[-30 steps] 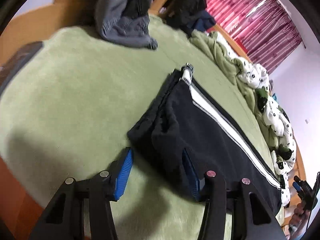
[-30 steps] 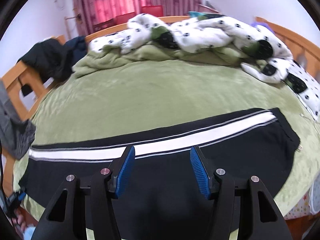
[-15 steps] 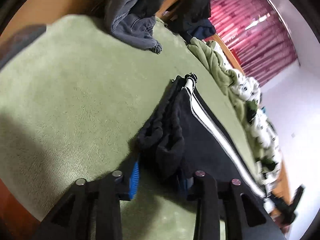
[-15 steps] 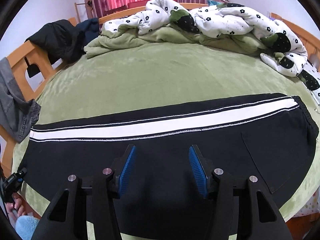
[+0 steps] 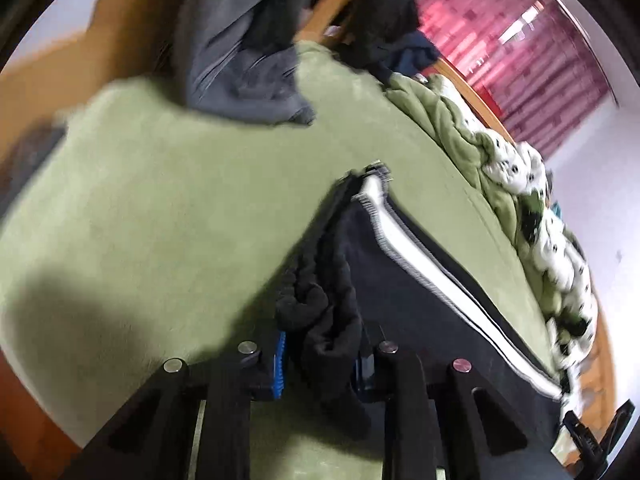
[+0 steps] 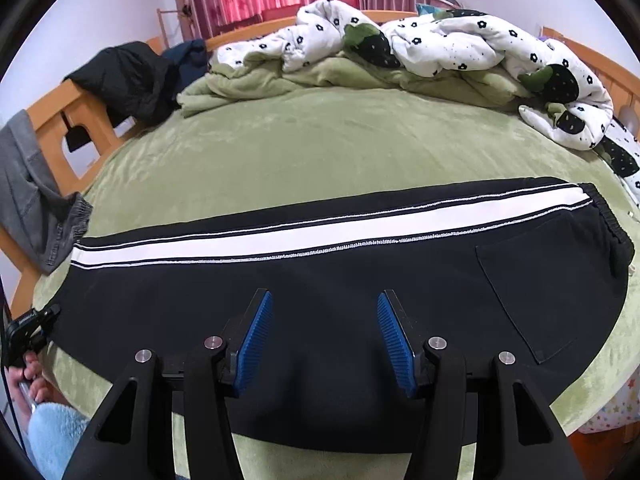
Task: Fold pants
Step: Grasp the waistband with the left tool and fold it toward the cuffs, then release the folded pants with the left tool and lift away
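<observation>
Black pants (image 6: 168, 292) with a white side stripe lie flat, lengthwise across the green blanket (image 6: 320, 148). The waistband and back pocket are at the right. My left gripper (image 5: 320, 356) is at the leg-cuff end of the pants (image 5: 420, 292). Its jaws are closing, and bunched black cuff fabric is pinched between the blue pads (image 5: 280, 364) and raised off the blanket. My right gripper (image 6: 324, 336) hovers over the middle of the near leg. It is open, with nothing between its pads (image 6: 252, 340).
A grey garment (image 6: 32, 208) and a black jacket (image 6: 124, 76) hang over the wooden bed frame (image 6: 52, 120) at the left. A crumpled white flowered quilt (image 6: 440, 40) lies along the far side. A hand (image 6: 28, 376) holds the left gripper.
The left jaws have narrowed around the cuff, and the fabric has bunched up and lifted. The right gripper has sunk closer to the pants with its jaws unchanged.
</observation>
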### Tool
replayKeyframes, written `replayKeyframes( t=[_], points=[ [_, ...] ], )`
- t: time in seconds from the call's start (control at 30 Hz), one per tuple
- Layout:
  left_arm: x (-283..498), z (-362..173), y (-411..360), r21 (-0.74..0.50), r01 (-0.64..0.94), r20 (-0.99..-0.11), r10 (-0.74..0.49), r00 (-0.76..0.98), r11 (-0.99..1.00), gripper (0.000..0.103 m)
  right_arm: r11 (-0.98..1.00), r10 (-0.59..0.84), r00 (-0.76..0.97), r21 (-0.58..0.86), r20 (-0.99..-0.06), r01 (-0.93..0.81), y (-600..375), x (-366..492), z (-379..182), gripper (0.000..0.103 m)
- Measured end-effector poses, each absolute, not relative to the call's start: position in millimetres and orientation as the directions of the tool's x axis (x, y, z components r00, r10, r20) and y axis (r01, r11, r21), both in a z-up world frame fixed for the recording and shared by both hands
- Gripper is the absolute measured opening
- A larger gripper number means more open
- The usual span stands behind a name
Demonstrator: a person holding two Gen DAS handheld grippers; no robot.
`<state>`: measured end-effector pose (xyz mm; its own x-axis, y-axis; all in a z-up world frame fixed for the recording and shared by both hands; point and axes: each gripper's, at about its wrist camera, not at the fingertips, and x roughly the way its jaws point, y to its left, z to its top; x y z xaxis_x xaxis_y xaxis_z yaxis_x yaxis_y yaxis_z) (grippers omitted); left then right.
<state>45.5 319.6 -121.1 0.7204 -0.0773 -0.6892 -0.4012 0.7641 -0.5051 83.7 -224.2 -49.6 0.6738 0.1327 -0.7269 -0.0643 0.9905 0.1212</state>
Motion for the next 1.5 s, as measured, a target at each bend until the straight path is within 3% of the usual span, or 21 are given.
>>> replayKeyframes(
  t=[0.07, 0.2, 0.4, 0.6, 0.77, 0.9, 0.97, 1.03, 1.13, 1.4, 1.5],
  points=[
    [53, -92, 309, -0.468, -0.353, -0.678, -0.073, 0.731, 0.810, 0.022, 0.989, 0.140, 0.680, 0.126, -0.720, -0.070, -232, 81, -56, 0.055],
    [71, -18, 254, -0.272, -0.239, -0.664, -0.002, 0.748, 0.932, 0.022, 0.981, 0.161, 0.638, 0.190, -0.753, -0.023, -257, 86, -73, 0.054],
    [84, 30, 129, -0.140, -0.081, -0.600, -0.020, 0.800, 0.987, 0.022, 0.961, 0.228, 0.683, 0.271, -0.694, -0.046, -292, 83, -72, 0.054],
    [105, -21, -12, -0.196, 0.117, -0.647, -0.218, 0.730, 0.974, 0.022, 0.968, 0.176, 0.719, 0.252, -0.672, -0.002, -335, 71, -78, 0.054],
    [109, -110, -64, -0.324, 0.073, -0.732, -0.299, 0.612, 0.943, 0.022, 0.924, 0.226, 0.716, 0.378, -0.661, 0.058, -379, 59, -87, 0.054],
    [90, -118, -60, -0.344, 0.085, -0.712, -0.319, 0.625, 0.935, 0.024, 0.914, 0.242, 0.731, 0.402, -0.639, 0.049, -388, 51, -88, 0.055],
    [87, -115, -49, -0.411, 0.123, -0.716, -0.403, 0.570, 0.904, 0.044, 0.932, 0.222, 0.738, 0.360, -0.637, 0.030, -382, 49, -88, 0.056],
    [82, -111, -35, -0.480, 0.149, -0.703, -0.480, 0.524, 0.865, 0.057, 0.942, 0.228, 0.732, 0.337, -0.643, 0.003, -374, 50, -90, 0.056],
    [57, -95, -7, -0.433, 0.151, -0.687, -0.433, 0.584, 0.889, 0.072, 0.946, 0.260, 0.707, 0.321, -0.657, -0.049, -357, 57, -95, 0.056],
    [25, -86, 80, -0.301, -0.012, -0.697, -0.211, 0.686, 0.954, 0.073, 0.905, 0.423, 0.610, 0.351, -0.670, -0.241, -263, 76, -91, 0.056],
    [24, -92, 103, -0.301, -0.042, -0.703, -0.193, 0.684, 0.953, 0.073, 0.878, 0.477, 0.544, 0.387, -0.690, -0.281, -226, 86, -102, 0.056]
  ],
)
